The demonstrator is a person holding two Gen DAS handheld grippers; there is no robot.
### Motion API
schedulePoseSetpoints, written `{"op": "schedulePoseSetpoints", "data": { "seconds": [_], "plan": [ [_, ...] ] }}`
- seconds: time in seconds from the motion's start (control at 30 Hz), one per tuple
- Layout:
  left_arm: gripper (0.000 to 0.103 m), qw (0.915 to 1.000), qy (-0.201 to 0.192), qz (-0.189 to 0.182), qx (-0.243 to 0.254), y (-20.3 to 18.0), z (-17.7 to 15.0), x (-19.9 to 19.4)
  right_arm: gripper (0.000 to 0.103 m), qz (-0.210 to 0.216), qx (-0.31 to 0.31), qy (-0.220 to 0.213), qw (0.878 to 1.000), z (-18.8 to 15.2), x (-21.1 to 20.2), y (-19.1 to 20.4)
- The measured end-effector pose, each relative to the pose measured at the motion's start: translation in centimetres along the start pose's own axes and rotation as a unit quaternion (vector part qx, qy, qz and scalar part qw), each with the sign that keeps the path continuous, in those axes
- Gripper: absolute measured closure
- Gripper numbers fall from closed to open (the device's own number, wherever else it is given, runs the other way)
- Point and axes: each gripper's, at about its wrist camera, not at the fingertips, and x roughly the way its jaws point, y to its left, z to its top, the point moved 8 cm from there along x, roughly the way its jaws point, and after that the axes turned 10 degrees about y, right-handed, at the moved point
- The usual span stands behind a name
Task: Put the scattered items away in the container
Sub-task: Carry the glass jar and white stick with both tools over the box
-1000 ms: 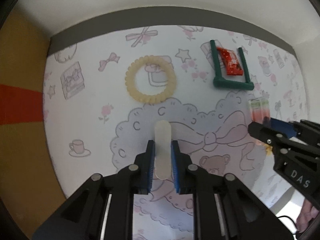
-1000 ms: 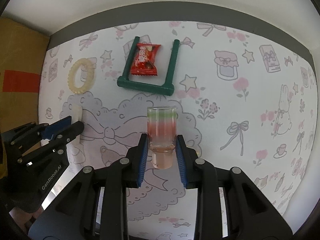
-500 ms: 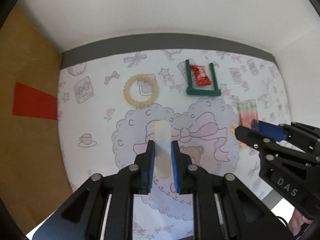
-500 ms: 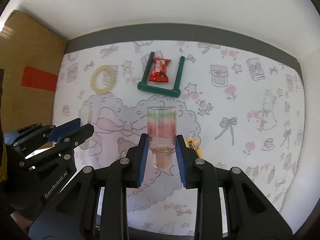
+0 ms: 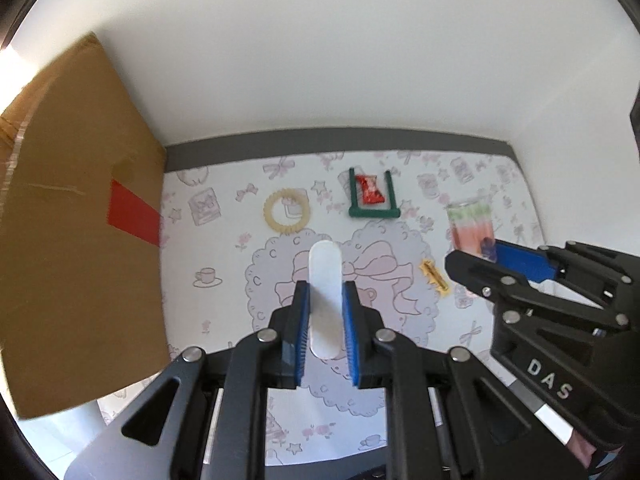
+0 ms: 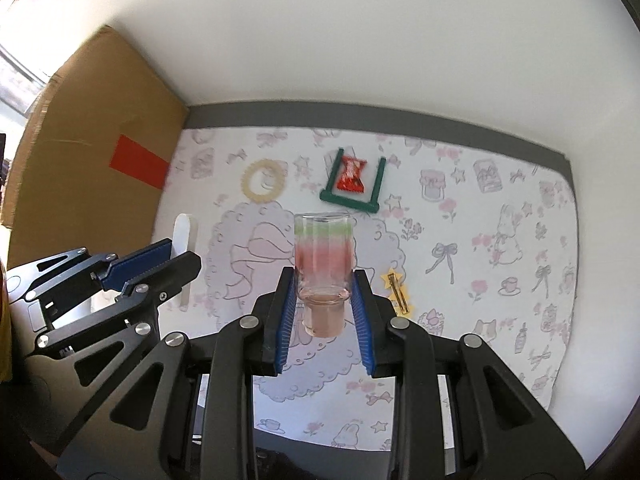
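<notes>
My left gripper [image 5: 325,292] is shut on a flat white oval stick [image 5: 325,276], held well above the patterned mat [image 5: 224,248]. In the right wrist view, my right gripper [image 6: 323,280] is shut on a clear bottle [image 6: 322,256] with green and pink bands. The bottle [image 5: 470,224] and right gripper [image 5: 486,266] show at the right of the left wrist view; the stick [image 6: 183,240] and left gripper [image 6: 160,260] at the left of the right wrist view. On the mat lie a yellow ring [image 5: 285,211], a red candy wrapper [image 5: 370,190] inside a green U-shaped frame [image 5: 374,212], and a gold hair clip [image 5: 434,275].
A brown cardboard box [image 5: 76,248] with a red label [image 5: 132,212] stands at the mat's left edge. A white wall [image 5: 340,60] and a grey strip [image 5: 340,138] bound the far side. The mat's right edge [image 6: 568,248] meets white surface.
Both grippers have risen together with their objects, so the mat looks smaller and farther. The cardboard box has come into fuller view, and the gold hair clip is now uncovered.
</notes>
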Motion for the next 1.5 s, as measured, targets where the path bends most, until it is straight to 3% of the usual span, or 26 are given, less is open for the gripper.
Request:
{"op": "schedulePoseSetpoints", "data": {
  "seconds": [0.47, 0.8, 1.5],
  "plan": [
    [0.087, 0.997, -0.075, -0.001, -0.023, 1.4, -0.1, -7.7, 0.075, -0.003, -0.015, -0.062, 0.998, -0.4, -6.7, 2.3],
    [0.087, 0.9916, -0.116, 0.006, -0.057, 4.6, -0.1, -11.8, 0.075, 0.014, -0.043, -0.087, 0.995, 0.8, -9.7, 5.5],
    [0.087, 0.9739, -0.181, 0.024, -0.136, 12.7, -1.3, -17.2, 0.075, 0.02, -0.123, -0.112, 0.986, 3.8, -12.1, 14.4]
  ]
}}
